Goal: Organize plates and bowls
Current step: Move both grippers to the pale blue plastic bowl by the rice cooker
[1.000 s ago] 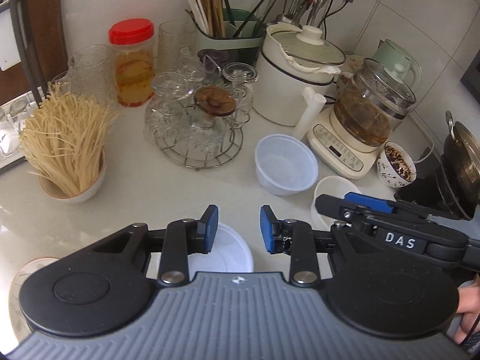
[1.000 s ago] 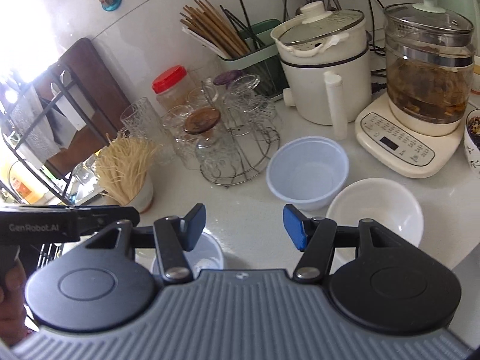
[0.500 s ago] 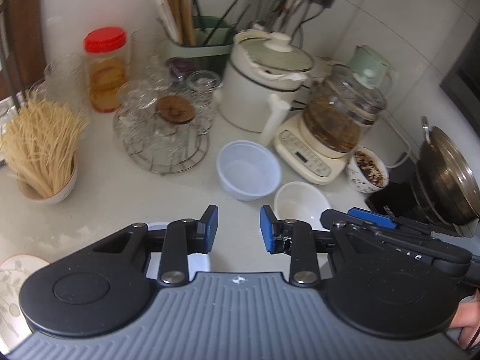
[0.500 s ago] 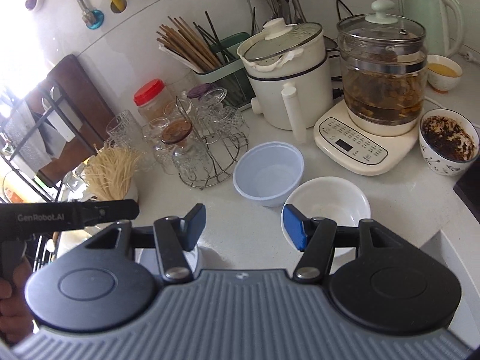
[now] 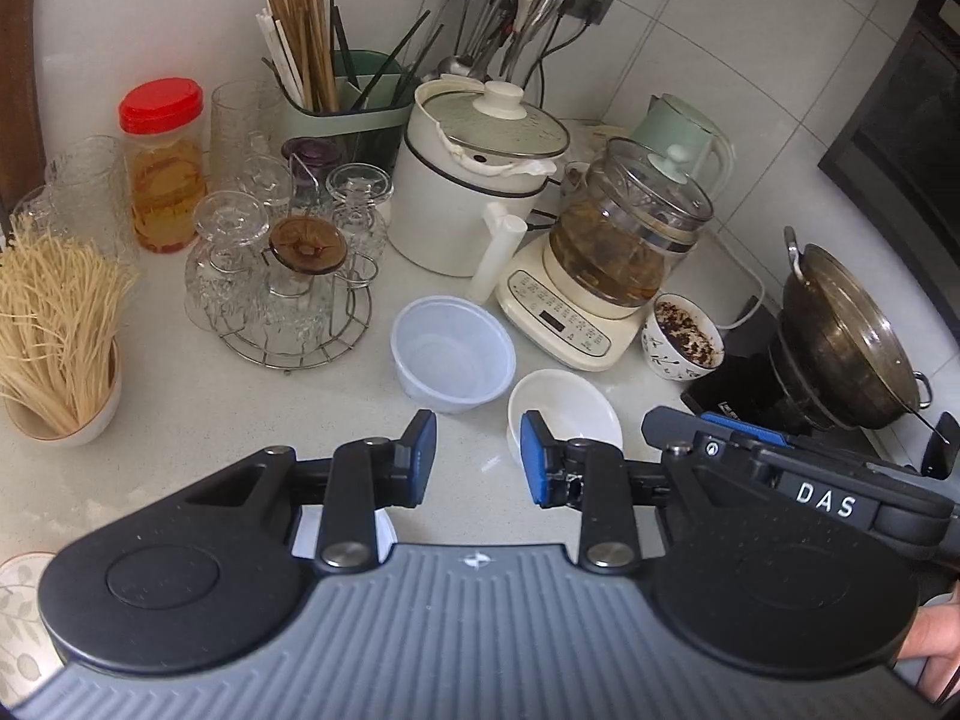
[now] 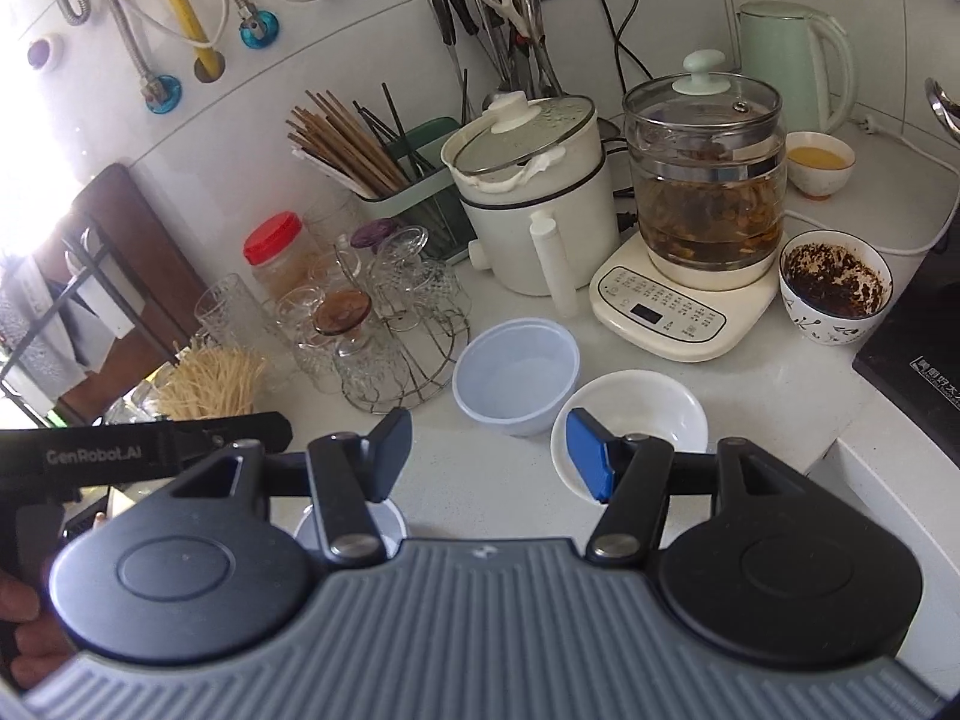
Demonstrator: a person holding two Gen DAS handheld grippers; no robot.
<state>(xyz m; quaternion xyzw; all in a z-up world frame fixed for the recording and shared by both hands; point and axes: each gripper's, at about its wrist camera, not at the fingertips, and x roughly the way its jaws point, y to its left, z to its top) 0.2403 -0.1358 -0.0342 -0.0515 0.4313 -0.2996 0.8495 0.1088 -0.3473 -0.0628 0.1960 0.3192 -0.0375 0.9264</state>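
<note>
A clear plastic bowl (image 5: 453,354) (image 6: 516,375) stands mid-counter with a white ceramic bowl (image 5: 567,417) (image 6: 636,420) touching its right side. Another white bowl (image 5: 342,534) (image 6: 351,531) shows only in slivers under the fingers. A patterned plate (image 5: 18,612) peeks in at the lower left. A patterned bowl of dark residue (image 5: 684,342) (image 6: 834,294) sits by the kettle base. My left gripper (image 5: 477,459) hovers open above the counter, nothing between its pads. My right gripper (image 6: 489,456) is open wider, also empty, just short of the two bowls.
A rack of upturned glasses (image 5: 288,276), a bowl of dry noodles (image 5: 54,354), a red-lidded jar (image 5: 162,168), a chopstick holder (image 5: 336,102), a white cooker (image 5: 480,180), a glass kettle on its base (image 5: 624,246) and a lidded wok (image 5: 852,342) crowd the counter. A small bowl of yellow liquid (image 6: 819,162) sits behind.
Both grippers have risen and drawn back, so more of the counter shows. The bowls stay where they were. Neither gripper's opening has altered.
</note>
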